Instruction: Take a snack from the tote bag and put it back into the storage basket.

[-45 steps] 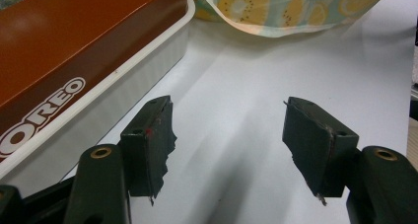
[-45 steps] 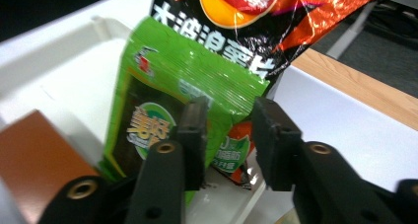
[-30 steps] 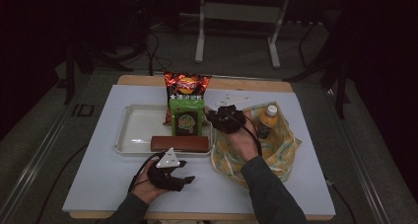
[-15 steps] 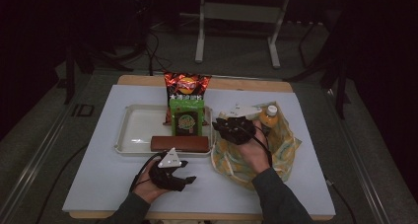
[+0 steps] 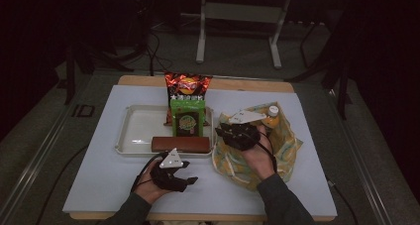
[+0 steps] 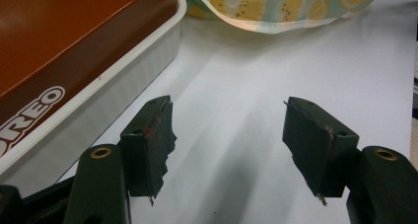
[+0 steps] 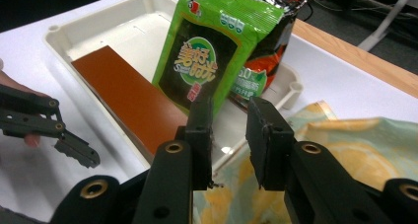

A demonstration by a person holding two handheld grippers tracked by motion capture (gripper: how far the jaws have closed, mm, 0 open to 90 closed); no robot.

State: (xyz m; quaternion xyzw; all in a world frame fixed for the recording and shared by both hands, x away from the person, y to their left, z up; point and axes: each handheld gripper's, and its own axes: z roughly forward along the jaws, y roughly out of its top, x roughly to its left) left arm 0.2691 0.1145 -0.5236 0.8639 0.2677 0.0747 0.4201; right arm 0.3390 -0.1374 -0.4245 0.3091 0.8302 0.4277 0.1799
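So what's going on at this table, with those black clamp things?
A person sits at a white table holding a two-fingered gripper in each hand. A cream tray holds a green snack pouch, a dark chip bag behind it and a brown Oreo box. The right gripper sits over a fruit-print bag beside the tray; its fingers have just been opening, with nothing between them. The left gripper rests open on the table, holding nothing.
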